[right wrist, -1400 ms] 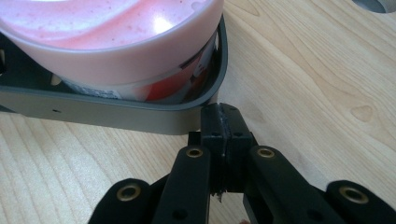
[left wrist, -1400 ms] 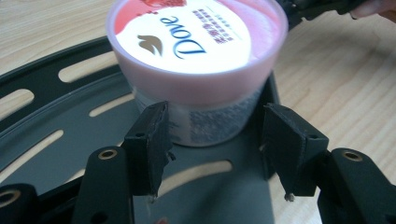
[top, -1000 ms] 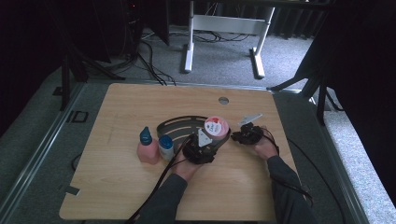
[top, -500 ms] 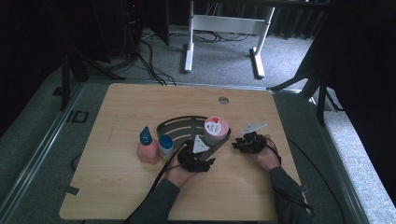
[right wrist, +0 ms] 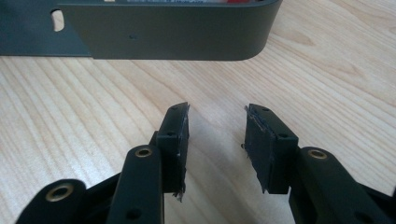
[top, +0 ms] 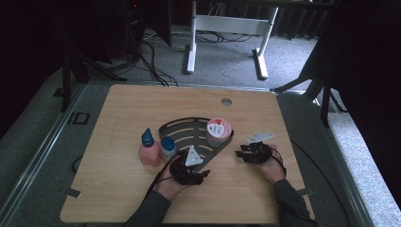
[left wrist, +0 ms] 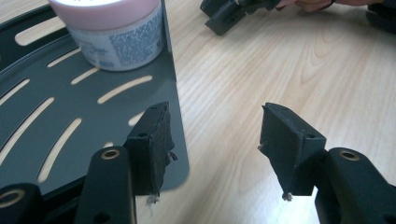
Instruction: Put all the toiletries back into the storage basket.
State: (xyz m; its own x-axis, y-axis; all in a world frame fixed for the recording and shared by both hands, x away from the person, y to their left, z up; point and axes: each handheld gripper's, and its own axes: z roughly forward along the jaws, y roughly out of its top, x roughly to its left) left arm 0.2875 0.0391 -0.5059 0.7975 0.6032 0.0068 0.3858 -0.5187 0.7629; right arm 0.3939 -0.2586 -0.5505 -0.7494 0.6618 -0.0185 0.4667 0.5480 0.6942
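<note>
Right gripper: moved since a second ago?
Yes. The right gripper backed away from the jar toward the table's near edge, jaws opening, nothing between them.

left claw (top: pixel 204 175) jaws apart | right claw (top: pixel 239 154) jaws just opening, empty

Wooden table (top: pixel 118 189): slotted tray (top: pixel 182 130), pink bottle (top: pixel 149 152), blue-capped jar (top: pixel 168 146).

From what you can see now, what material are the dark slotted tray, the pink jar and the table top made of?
The tray looks like dark grey painted metal or hard plastic with a matte finish: thin, slotted, with a smooth bent rim. The jar seems glossy plastic with a printed label. The table top shows pale wood grain, perhaps a laminate.
</note>
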